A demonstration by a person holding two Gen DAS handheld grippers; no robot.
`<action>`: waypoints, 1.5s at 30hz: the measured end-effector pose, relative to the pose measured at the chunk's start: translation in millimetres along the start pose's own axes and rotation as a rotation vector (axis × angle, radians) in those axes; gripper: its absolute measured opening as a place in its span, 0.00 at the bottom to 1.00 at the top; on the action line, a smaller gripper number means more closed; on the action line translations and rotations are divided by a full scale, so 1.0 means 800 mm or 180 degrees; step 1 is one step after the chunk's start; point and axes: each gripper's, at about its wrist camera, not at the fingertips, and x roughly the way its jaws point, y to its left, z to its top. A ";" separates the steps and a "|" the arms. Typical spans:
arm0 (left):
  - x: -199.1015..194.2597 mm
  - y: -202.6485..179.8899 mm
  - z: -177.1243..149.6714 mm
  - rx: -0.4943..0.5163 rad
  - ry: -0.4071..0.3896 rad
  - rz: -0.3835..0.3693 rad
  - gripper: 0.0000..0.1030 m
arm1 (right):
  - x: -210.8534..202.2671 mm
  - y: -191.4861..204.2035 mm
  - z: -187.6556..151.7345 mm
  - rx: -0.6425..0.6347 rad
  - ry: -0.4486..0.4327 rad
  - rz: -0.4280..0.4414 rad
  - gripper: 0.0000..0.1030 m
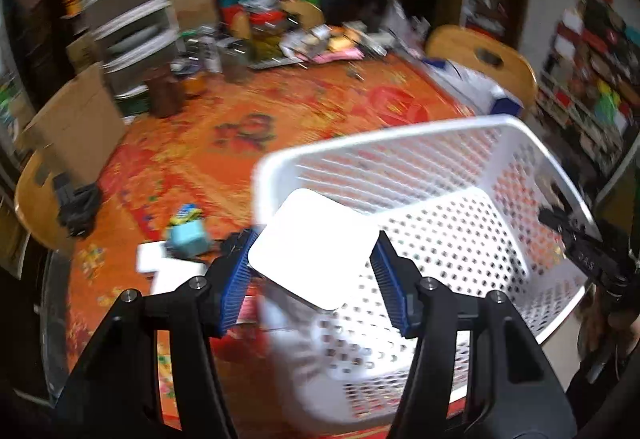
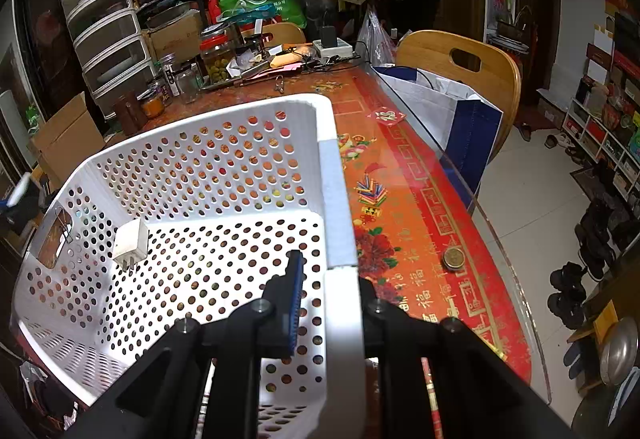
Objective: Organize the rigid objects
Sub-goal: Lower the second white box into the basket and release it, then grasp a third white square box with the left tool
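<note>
Tilting of the white perforated basket (image 2: 192, 199) is the chief risk: the right gripper (image 2: 328, 303) is clamped on the basket's near rim, one blue-padded finger (image 2: 294, 303) inside the wall and the other outside it and mostly hidden, so a slip of that pinch, or a pull from the hand, could tip or drag the basket over the patterned tablecloth (image 2: 404, 207) and shift the target under the other hand. Next risk is a bad drop. The left gripper (image 1: 316, 271) holds a flat white box (image 1: 312, 251) between its blue pads (image 1: 236, 287), jaws about half spread and closed onto the box's two sides; the box sits skewed between the fingers and hangs over the basket's near-left corner rather than its middle (left view is motion-blurred, so contact on the right pad is a judgement, not certain). Released here, it might clip the rim and fall outside onto the table. Pose: left hand raised above the basket, fingers pointing forward and down into it; right hand low, fingers level along the rim. Already inside, ahead and left of the right fingers, lies a white plug adapter (image 2: 130, 243) on the basket floor. Left of the left fingers, on the cloth, a small teal block (image 1: 188, 235) waits outside the basket. A coin (image 2: 453, 259) rests on the cloth just right of the right fingers.
</note>
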 end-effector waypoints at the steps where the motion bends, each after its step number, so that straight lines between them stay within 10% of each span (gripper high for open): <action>1: 0.007 -0.013 0.002 0.0071 0.0085 -0.0032 0.53 | 0.000 0.000 0.000 0.0000 -0.0001 0.0001 0.13; 8: 0.057 -0.067 -0.001 0.0304 0.0600 -0.0161 0.53 | 0.001 0.000 -0.001 -0.0006 0.0008 0.0001 0.13; 27: 0.090 -0.067 -0.016 0.0286 0.0859 -0.0195 0.54 | 0.001 0.000 0.000 -0.0023 0.0021 0.0002 0.13; 33: 0.074 -0.064 -0.015 0.0292 0.0700 -0.0349 0.56 | 0.001 0.001 0.001 -0.0035 0.0032 -0.0012 0.13; 37: 0.037 -0.044 -0.006 0.0245 0.0367 -0.0206 0.90 | 0.002 0.000 0.001 -0.0032 0.0034 -0.0028 0.13; 45: -0.049 0.055 0.001 -0.0083 -0.0209 0.0017 0.95 | 0.001 0.001 0.000 -0.0048 0.0040 -0.0030 0.13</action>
